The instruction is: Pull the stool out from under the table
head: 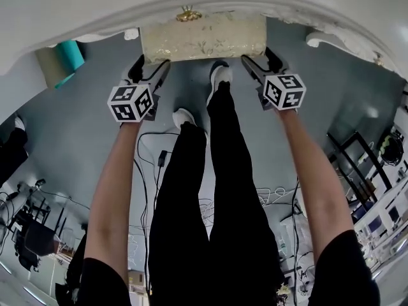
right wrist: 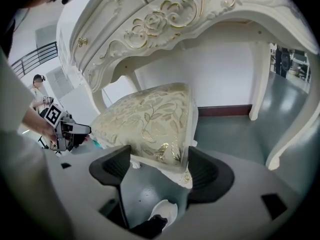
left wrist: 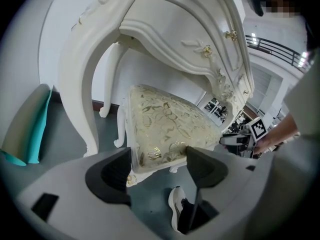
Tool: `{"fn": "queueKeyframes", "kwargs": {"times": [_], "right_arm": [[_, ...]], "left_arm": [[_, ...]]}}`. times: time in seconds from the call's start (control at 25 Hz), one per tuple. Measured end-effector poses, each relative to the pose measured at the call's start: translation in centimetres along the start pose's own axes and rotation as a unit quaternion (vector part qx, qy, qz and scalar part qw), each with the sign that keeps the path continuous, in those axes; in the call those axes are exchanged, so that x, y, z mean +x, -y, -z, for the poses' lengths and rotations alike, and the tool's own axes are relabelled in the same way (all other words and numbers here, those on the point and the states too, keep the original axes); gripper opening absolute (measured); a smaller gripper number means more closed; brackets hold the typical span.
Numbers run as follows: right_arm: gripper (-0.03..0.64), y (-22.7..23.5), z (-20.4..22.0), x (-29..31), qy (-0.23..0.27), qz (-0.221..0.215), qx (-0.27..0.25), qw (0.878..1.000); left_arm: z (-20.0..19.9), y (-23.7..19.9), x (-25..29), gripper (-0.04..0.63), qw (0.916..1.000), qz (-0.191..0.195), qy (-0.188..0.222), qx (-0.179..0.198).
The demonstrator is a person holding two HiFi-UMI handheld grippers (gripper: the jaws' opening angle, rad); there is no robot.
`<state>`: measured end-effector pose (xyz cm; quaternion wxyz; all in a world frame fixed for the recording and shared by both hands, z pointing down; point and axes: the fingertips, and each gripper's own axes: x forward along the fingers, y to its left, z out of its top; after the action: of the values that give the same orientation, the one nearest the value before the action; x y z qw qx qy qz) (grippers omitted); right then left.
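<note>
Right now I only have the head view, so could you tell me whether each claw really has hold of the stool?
Observer: In the left gripper view, the left claw has one jaw against each side of the stool's front corner.
Operator: And the other one?
Observer: The right claw looks closed on the opposite front corner, with the cushion edge between its jaws.
Operator: Would anything snag the seat if I pull?
Observer: Probably not. There is open space between the cushion and the underside of the table, and the table's curved legs stand apart from the stool.
</note>
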<state>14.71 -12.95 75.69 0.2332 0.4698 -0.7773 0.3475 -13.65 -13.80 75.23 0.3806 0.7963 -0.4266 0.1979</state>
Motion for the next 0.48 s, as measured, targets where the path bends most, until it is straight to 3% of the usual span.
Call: {"fn": "queueKeyframes", "kwargs": {"times": [0.48], "right_arm": [[0.364, -1.9, 4.4, -3.0, -0.025, 0.008, 0.006, 1.000]], "left_arm": [[3.8, 1.5, -2.4, 0.364, 0.9992, 0.006, -0.039, 0.010]]}}
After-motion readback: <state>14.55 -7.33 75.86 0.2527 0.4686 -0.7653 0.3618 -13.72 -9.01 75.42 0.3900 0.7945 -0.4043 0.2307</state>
